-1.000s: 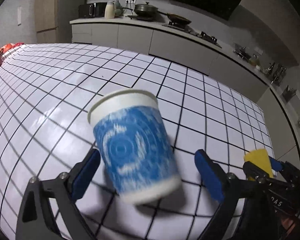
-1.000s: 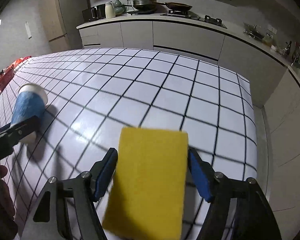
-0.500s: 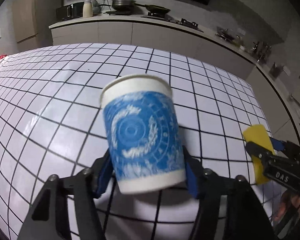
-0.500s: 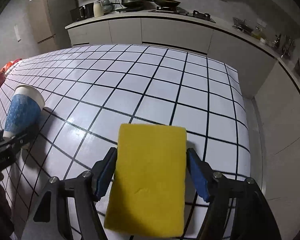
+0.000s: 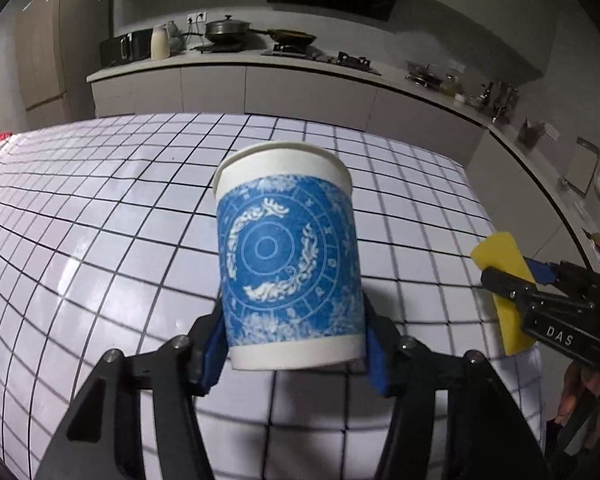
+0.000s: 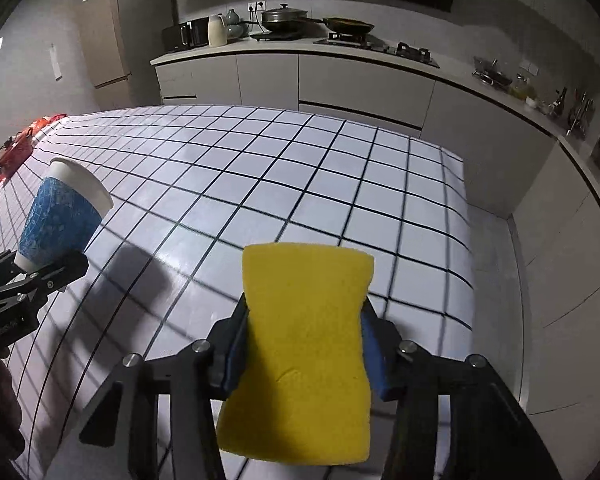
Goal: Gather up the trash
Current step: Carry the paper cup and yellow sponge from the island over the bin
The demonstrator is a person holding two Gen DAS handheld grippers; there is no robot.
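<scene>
Left wrist: cup [image 5: 286, 256] in left tool [image 5: 294, 344].

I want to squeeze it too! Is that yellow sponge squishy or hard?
Probably squishy: the yellow sponge pinches in at its sides where the right gripper clamps it. It likely weighs little and, though soft, holds its shape, standing up past the pads without flopping.

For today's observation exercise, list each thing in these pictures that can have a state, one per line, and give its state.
paper cup: clamped near its base, lifted off the table, slightly tilted.
yellow sponge: squeezed at its sides, held above the table.
left gripper: shut on the paper cup, jaws have just been closing.
right gripper: shut on the yellow sponge, jaws have just been closing.
checked table: bare where it shows beneath both.
</scene>
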